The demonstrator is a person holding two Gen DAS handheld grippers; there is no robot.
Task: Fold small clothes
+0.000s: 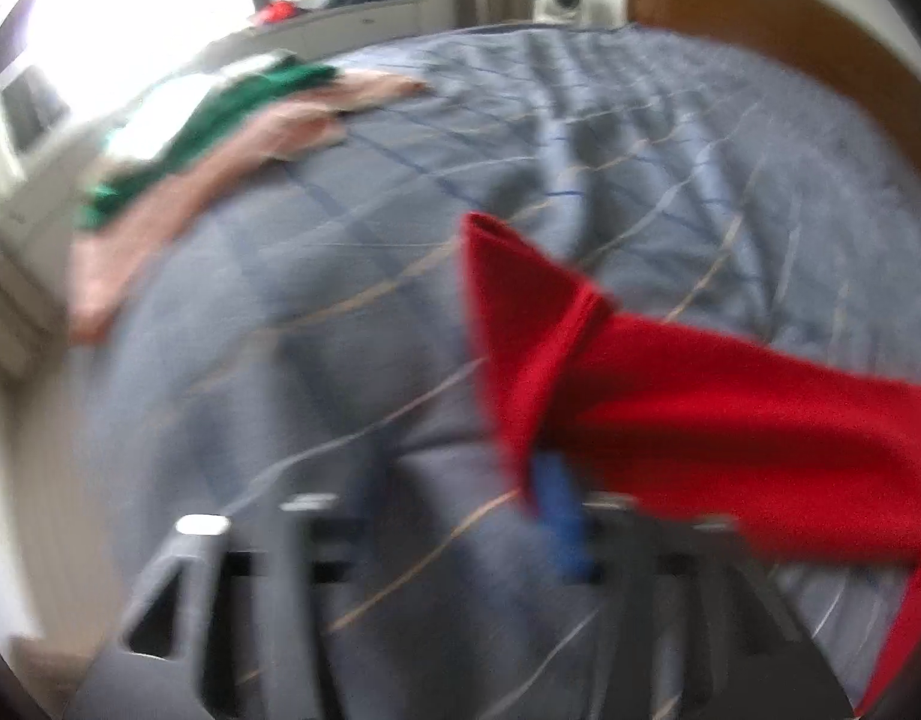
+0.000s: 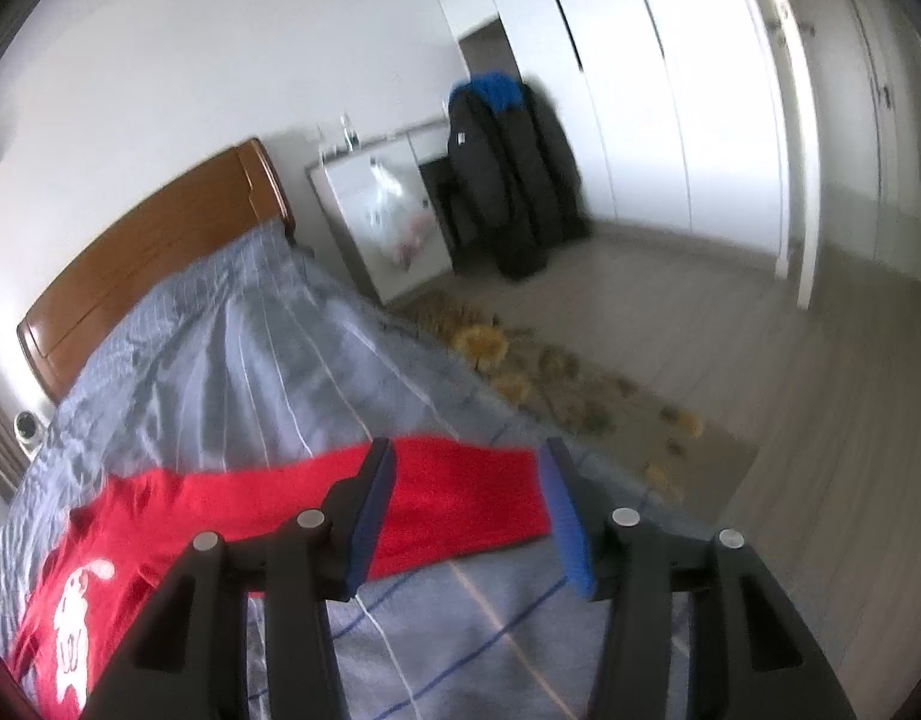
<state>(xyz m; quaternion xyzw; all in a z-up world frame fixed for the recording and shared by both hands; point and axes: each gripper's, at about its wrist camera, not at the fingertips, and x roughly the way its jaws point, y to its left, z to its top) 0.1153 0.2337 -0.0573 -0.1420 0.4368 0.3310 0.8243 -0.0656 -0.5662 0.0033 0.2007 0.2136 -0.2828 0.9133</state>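
Red shirt (image 2: 460, 498) on grey bedspread (image 2: 232, 372), right gripper (image 2: 466, 510) spread apart above its sleeve, left gripper (image 1: 550, 480) blurred, grip unclear

A wooden headboard (image 2: 154, 252) backs the bed (image 2: 268, 360). A dark coat (image 2: 508, 180) hangs beside a white cabinet (image 2: 352, 210), with a patterned rug (image 2: 580, 396) on the floor.

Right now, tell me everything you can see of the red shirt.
The red shirt is soft knit-looking fabric with a white cartoon print on its body. One sleeve lies stretched flat on the grey striped bedcover, beneath the open right tool. The other end is lifted and creased, seemingly pinched at the left tool; blur hides the grip.
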